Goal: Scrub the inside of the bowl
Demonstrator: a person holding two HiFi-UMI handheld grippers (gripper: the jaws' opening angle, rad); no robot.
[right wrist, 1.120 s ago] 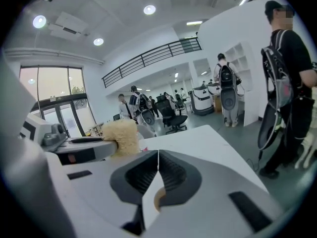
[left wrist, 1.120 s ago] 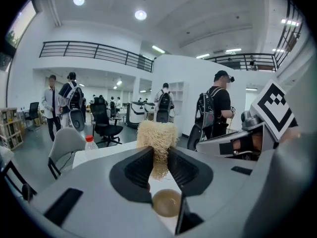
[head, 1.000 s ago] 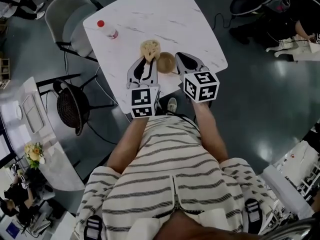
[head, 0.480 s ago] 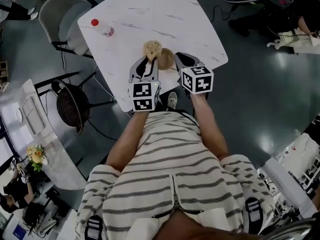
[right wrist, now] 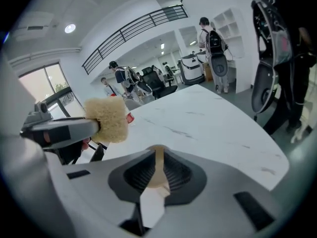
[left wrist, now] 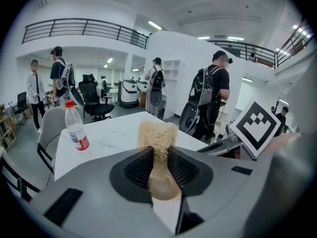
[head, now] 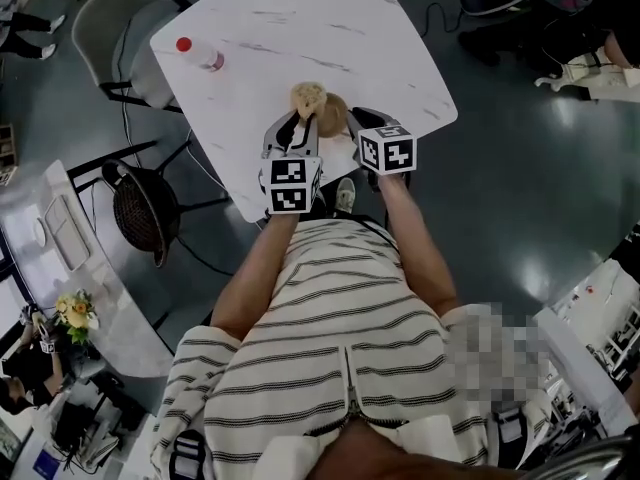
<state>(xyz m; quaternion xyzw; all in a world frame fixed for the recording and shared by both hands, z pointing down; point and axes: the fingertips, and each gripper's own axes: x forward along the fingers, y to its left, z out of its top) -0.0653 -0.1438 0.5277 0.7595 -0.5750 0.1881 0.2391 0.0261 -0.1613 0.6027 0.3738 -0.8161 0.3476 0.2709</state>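
Note:
A tan wooden bowl [head: 335, 116] sits low over the near edge of the white marble table [head: 300, 28]. My left gripper [head: 299, 120] is shut on a pale loofah scrubber [head: 308, 96], whose fuzzy head [left wrist: 157, 137] sticks up between the pads of the left gripper [left wrist: 158, 155], at the bowl's far left rim. My right gripper [head: 355, 120] has the bowl's thin rim [right wrist: 158, 163] between its jaws. Those jaws have just been opening, and the pads stand slightly off the rim. In the right gripper view the scrubber [right wrist: 105, 119] hangs at the left.
A red-capped water bottle [head: 200, 54] stands at the table's far left corner [left wrist: 77, 130]. A grey chair [head: 115, 28] and a dark wicker chair [head: 145, 213] are left of the table. Several people stand in the background [left wrist: 213, 98].
Both grippers have sunk toward the table with the scrubber and the bowl. The scrubber now sits closer against the bowl's rim.

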